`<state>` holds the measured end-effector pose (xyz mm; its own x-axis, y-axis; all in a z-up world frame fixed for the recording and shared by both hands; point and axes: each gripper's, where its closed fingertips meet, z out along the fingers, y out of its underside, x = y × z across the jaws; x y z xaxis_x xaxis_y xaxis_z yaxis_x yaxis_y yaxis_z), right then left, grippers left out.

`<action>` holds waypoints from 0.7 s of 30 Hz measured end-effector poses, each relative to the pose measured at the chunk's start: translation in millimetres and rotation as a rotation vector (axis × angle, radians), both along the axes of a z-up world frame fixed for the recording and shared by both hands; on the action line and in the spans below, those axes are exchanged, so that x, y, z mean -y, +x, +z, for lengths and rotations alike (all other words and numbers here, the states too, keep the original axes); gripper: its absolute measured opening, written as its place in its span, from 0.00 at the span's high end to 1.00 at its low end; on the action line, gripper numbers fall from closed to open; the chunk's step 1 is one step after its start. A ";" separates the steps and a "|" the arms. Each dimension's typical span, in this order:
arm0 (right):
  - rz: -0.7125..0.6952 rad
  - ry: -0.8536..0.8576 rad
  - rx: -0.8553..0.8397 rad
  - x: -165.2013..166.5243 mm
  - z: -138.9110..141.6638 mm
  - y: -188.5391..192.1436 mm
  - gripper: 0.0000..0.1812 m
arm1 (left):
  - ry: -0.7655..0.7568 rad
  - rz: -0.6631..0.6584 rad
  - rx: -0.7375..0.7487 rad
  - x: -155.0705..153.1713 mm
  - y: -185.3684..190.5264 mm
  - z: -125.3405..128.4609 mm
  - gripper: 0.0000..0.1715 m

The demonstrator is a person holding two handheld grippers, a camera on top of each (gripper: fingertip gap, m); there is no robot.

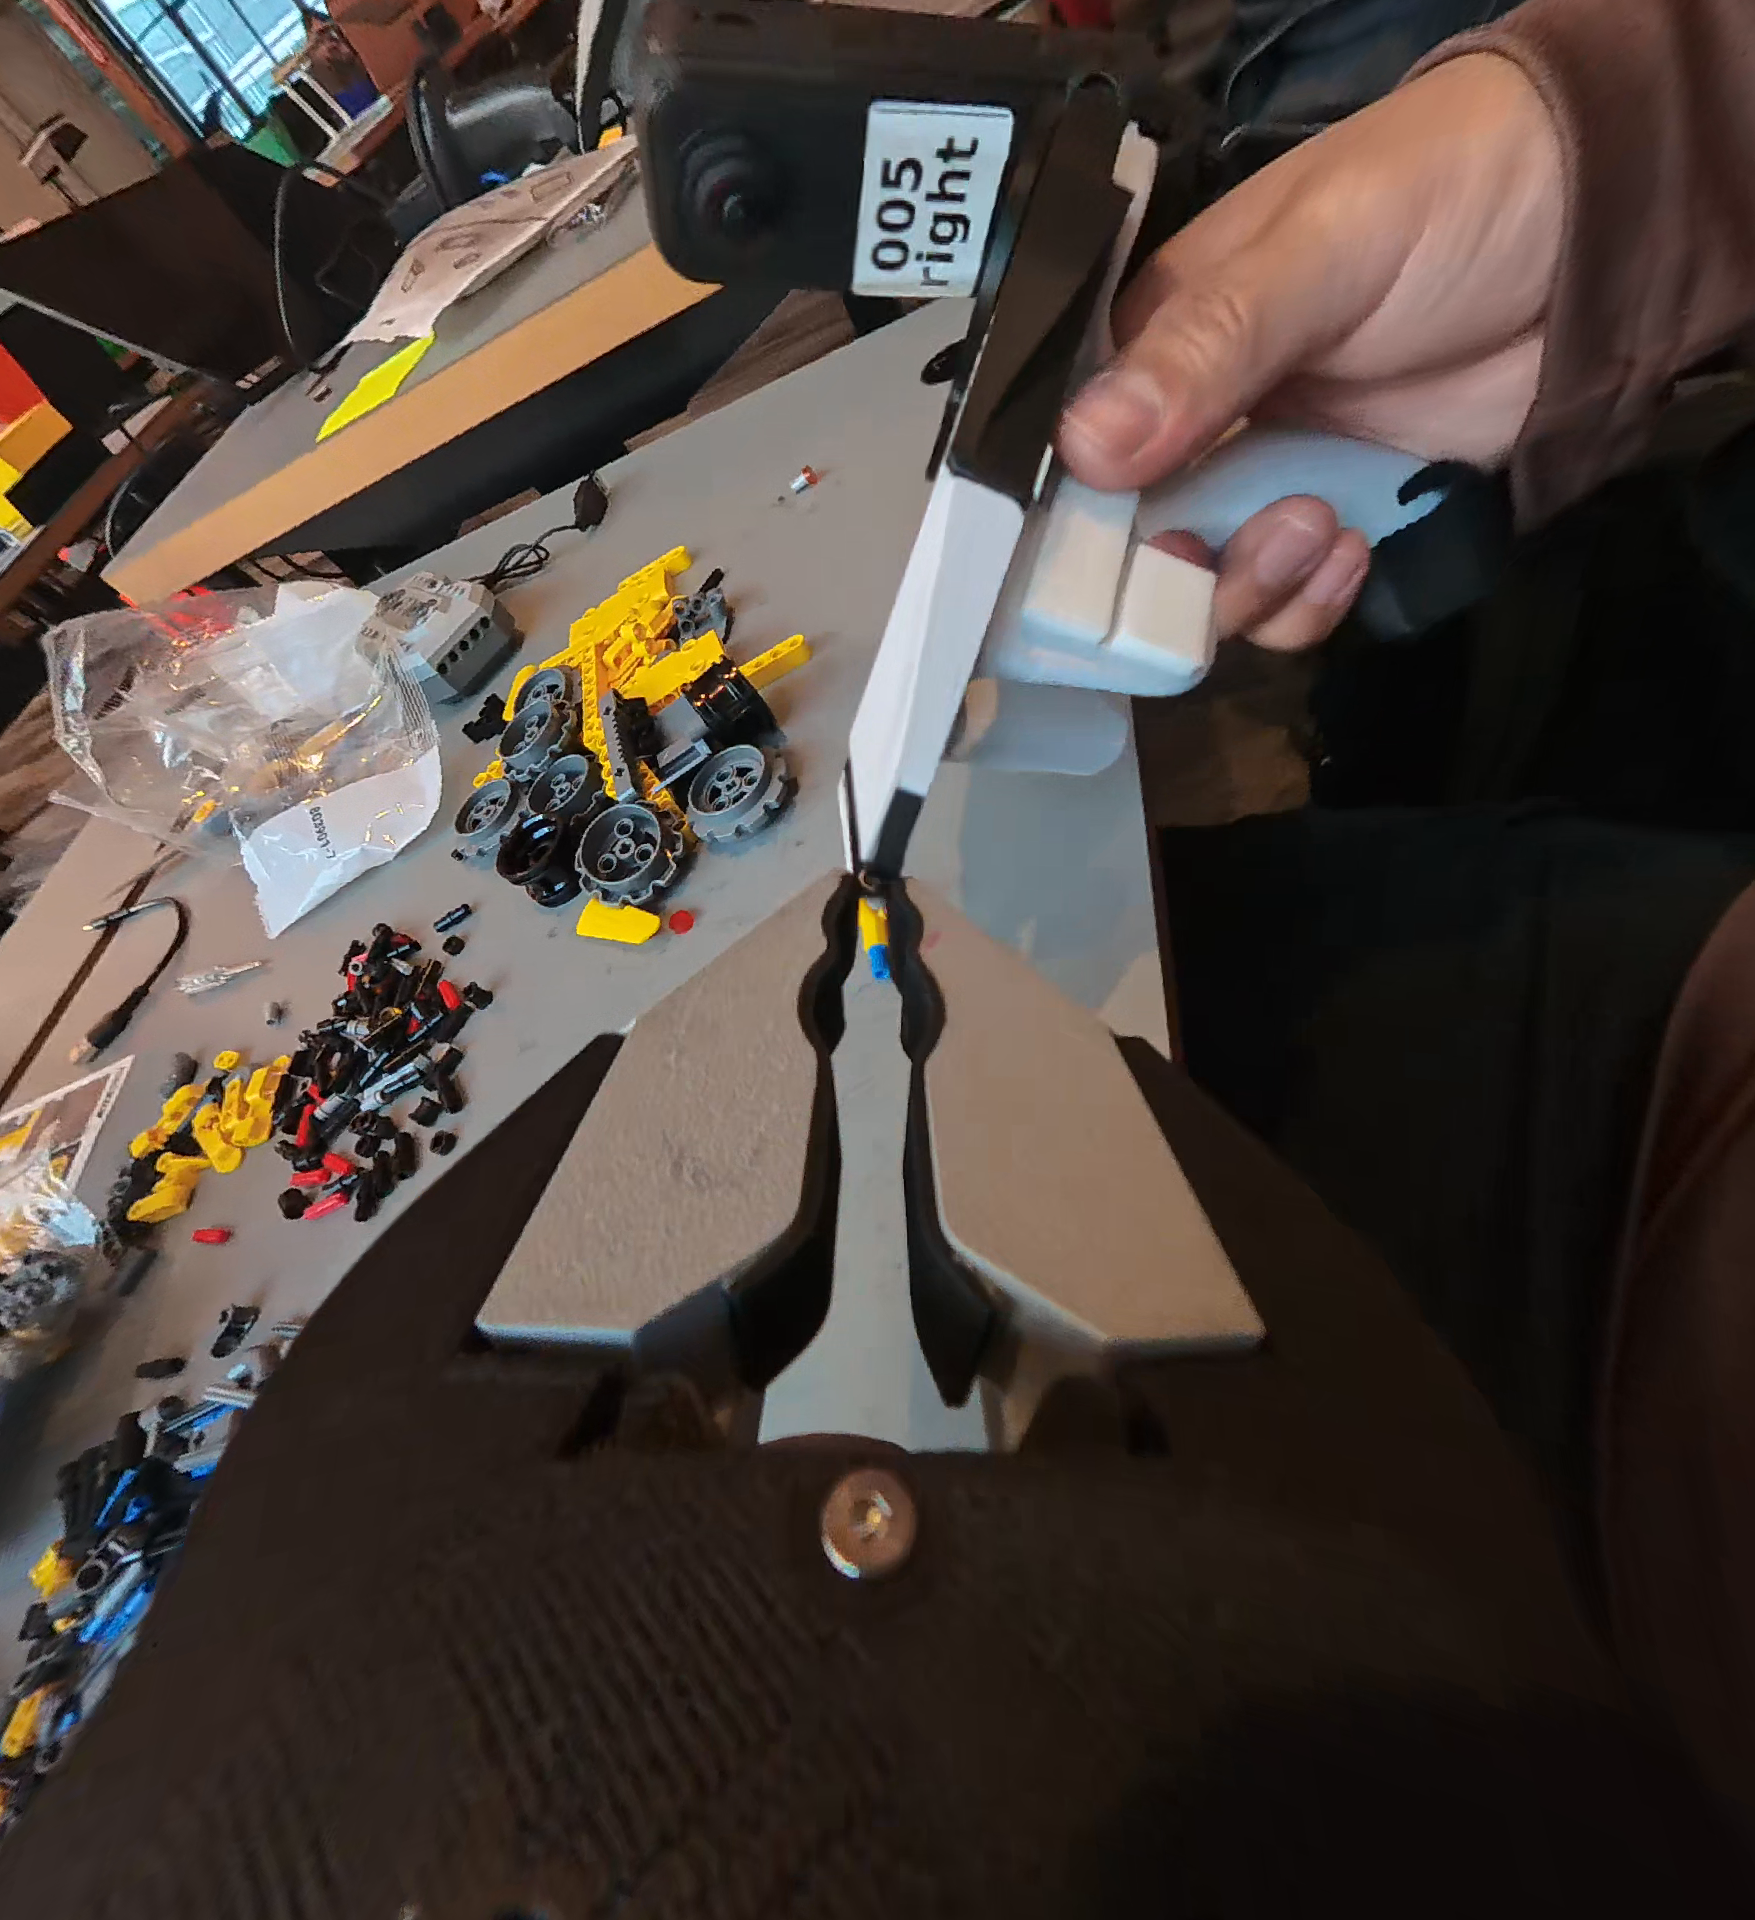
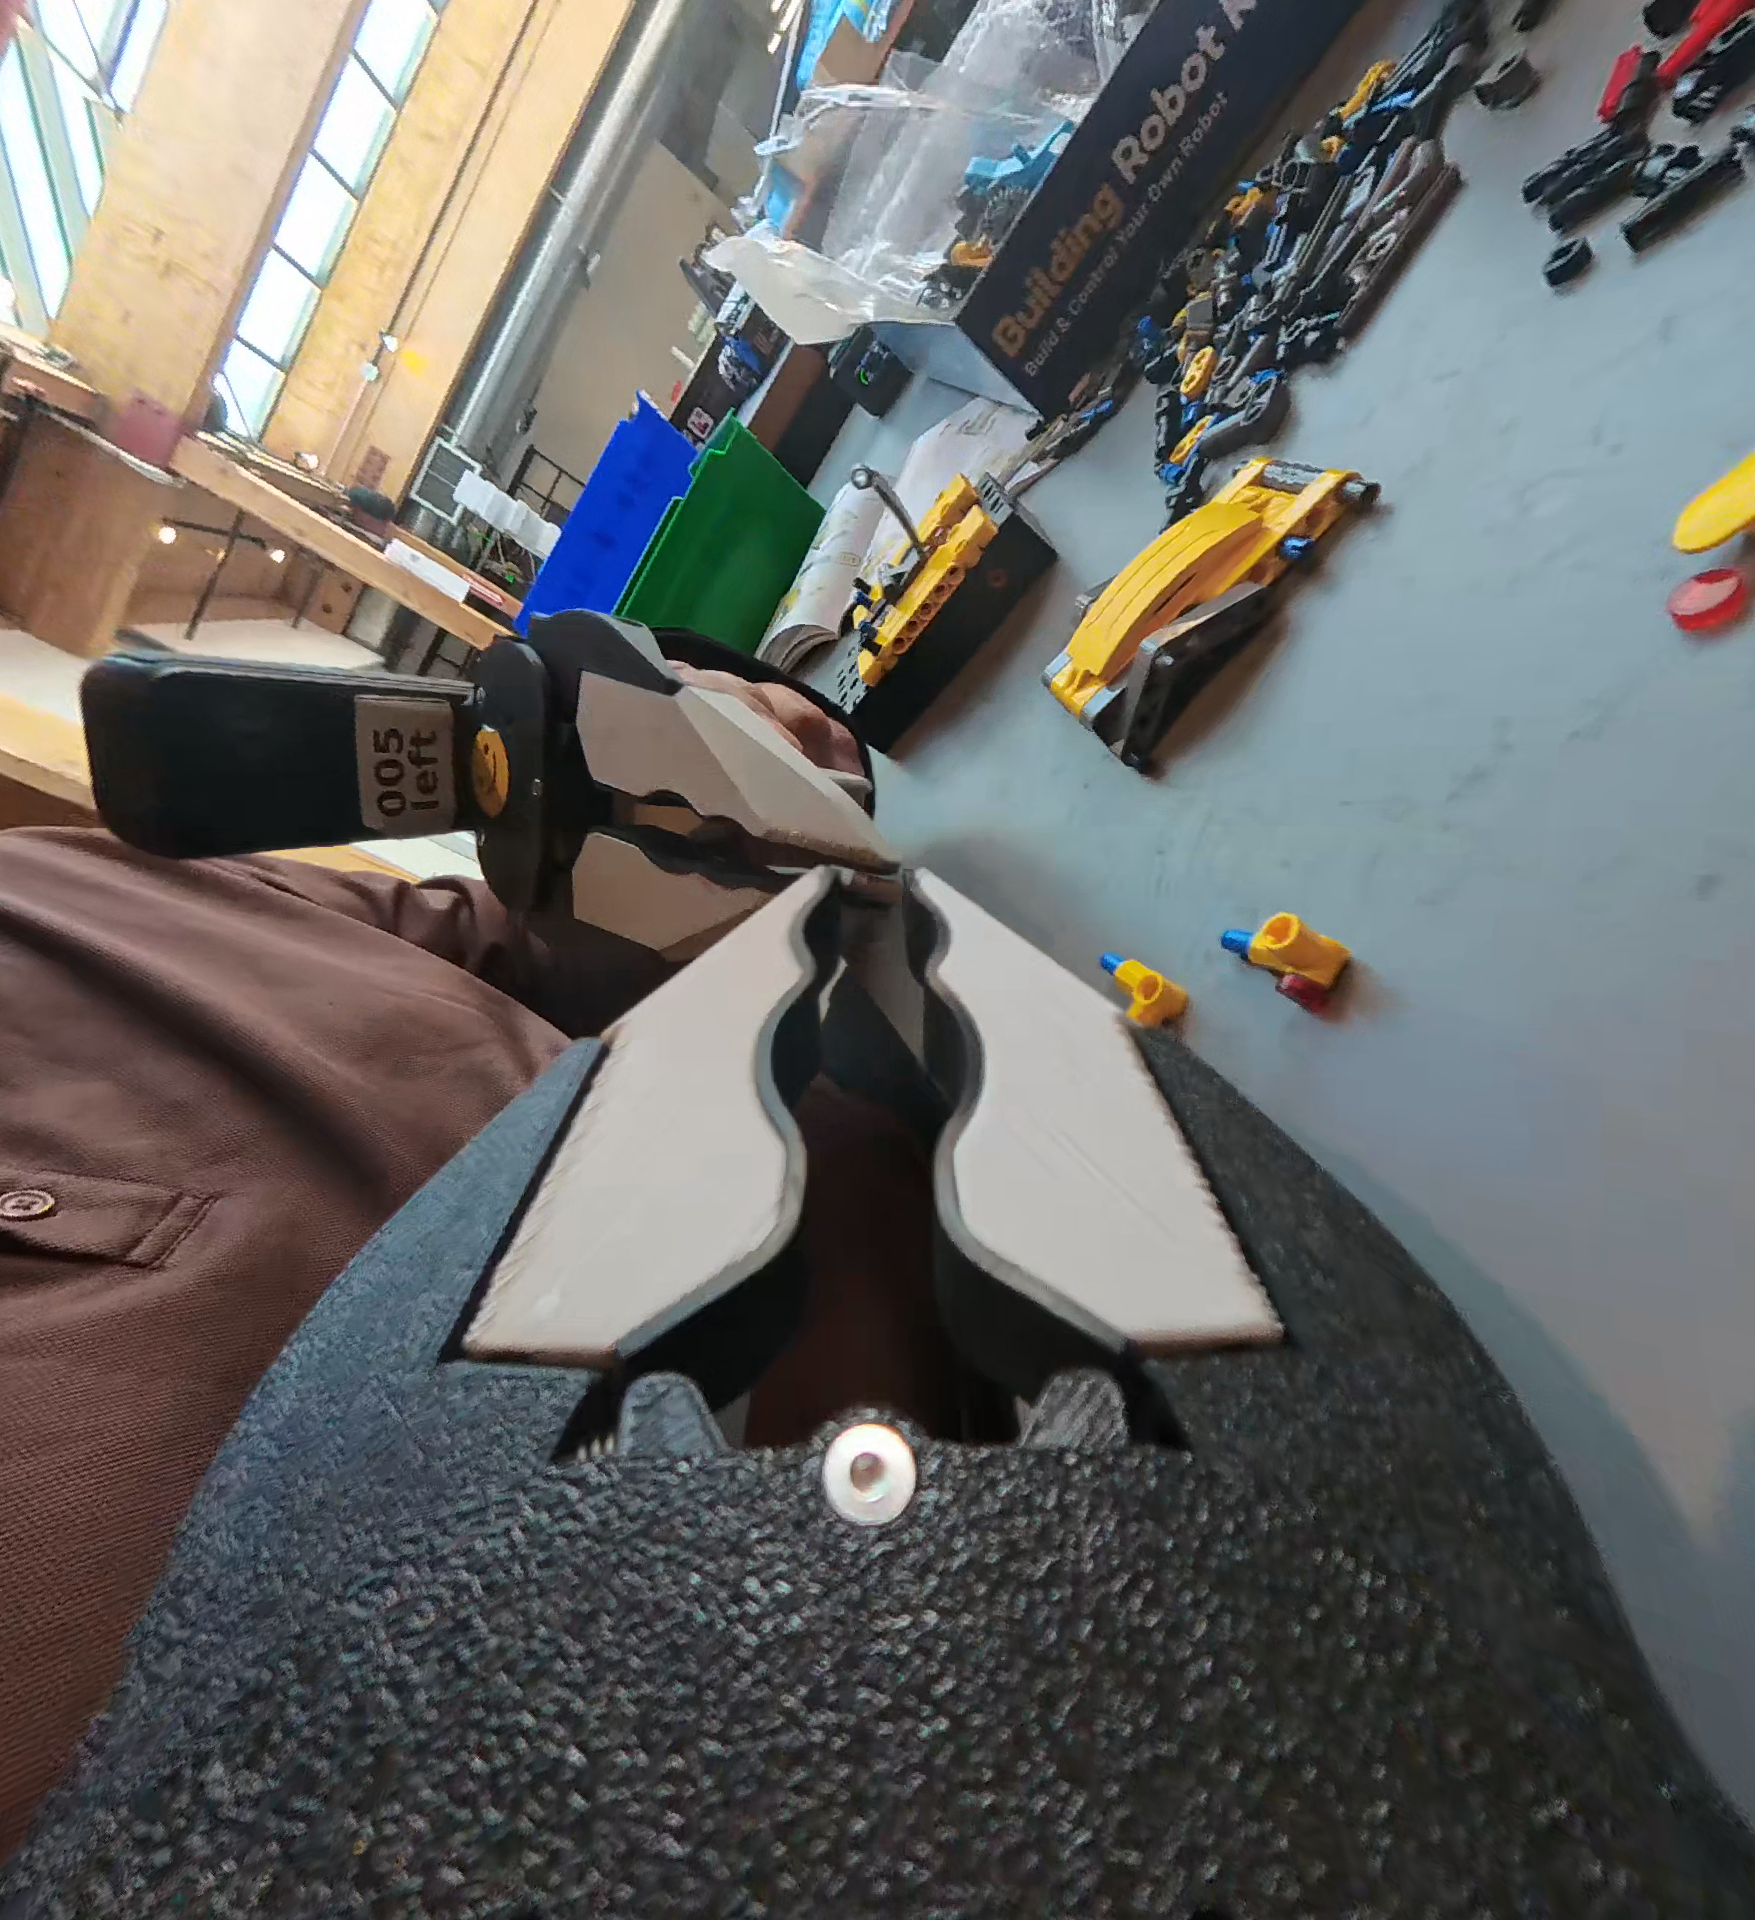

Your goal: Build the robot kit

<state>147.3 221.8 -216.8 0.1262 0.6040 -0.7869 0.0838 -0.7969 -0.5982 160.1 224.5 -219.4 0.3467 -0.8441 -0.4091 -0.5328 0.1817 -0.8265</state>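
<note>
Left wrist view: the left gripper (image 1: 871, 896), with grey wedge-shaped fingers on a black textured body, has its fingers drawn nearly together at the tips, pinching a small yellow-and-blue plastic connector pin (image 1: 873, 937). The right gripper (image 1: 878, 868), a white-and-black tool held by a person's hand (image 1: 1340, 343) in a brown sleeve, meets the same pin tip to tip from above; whether its fingers grip the pin or only touch it cannot be told here. Both tools are raised above the near edge of the grey tabletop (image 1: 1039, 842). Left of the pin and farther back on the tabletop lies a partly built yellow-and-grey toy vehicle with toothed grey wheels (image 1: 624, 758); left of that, a crumpled clear plastic bag (image 1: 229, 707); nearer the camera than the vehicle, a scatter of small black and red pins (image 1: 385, 1049). Right wrist view: the right gripper (image 2: 871, 881) shows its fingers close at the tips with a narrow gap; what lies between them is dark and blurred, so I cannot tell its grip. The left gripper (image 2: 852, 831) comes in from the left, points touching. Right of the meeting point, on the tabletop (image 2: 1475, 831), lie two loose yellow-and-blue connectors (image 2: 1226, 961); beyond them, a yellow curved panel assembly (image 2: 1195, 592). Risk, as judged: the pin is small and held only at the fingertips, so a slight misalignment or uneven squeeze between the two tools could twist it free, and it would likely drop off the table edge toward the person's lap.
</note>
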 end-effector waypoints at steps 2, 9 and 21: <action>0.013 -0.008 -0.013 1.8 1.1 0.1 0.95 | 0.015 -0.010 -0.009 2.4 1.2 0.2 0.99; 0.054 -0.141 -0.110 7.0 0.6 -1.5 0.93 | 0.024 -0.018 0.000 8.0 0.0 2.8 0.99; 0.134 -0.257 -0.318 12.2 28.7 -1.2 0.96 | -0.065 -0.042 0.234 10.9 3.5 27.4 0.99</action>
